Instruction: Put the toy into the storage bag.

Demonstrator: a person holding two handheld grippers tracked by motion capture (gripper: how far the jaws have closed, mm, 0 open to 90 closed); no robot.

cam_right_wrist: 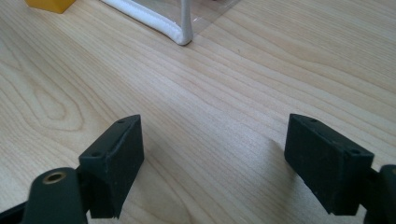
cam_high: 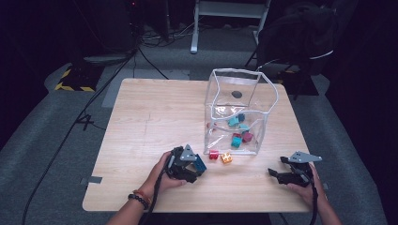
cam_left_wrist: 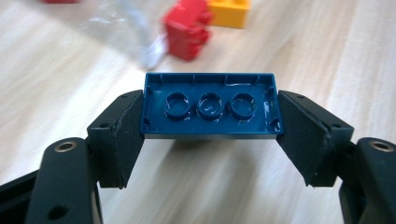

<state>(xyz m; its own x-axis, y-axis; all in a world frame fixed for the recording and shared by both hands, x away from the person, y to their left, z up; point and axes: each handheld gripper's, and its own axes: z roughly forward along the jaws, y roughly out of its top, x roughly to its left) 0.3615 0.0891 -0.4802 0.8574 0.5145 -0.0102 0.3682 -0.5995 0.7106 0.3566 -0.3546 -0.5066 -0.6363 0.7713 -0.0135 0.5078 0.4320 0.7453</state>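
Note:
My left gripper [cam_left_wrist: 210, 135] is shut on a dark blue brick [cam_left_wrist: 210, 109], held by its two short ends with its hollow underside toward the camera. From above, the left gripper [cam_high: 195, 165] holds that blue brick [cam_high: 201, 163] just above the table, left of a red brick [cam_high: 214, 154] and an orange brick [cam_high: 226, 158]. Both lie against the front of a clear plastic bag [cam_high: 239, 110]. Near the table's front right, my right gripper [cam_high: 277, 174] rests open with bare wood between its jaws. The right gripper [cam_right_wrist: 212, 154] points at the bag's white corner seam [cam_right_wrist: 180, 32].
Inside the clear bag lie several teal, blue and dark red bricks [cam_high: 237, 133]. The wooden table [cam_high: 155, 112] has free room on its left half. A yellow brick [cam_right_wrist: 49, 3] sits at the top left of the right gripper view.

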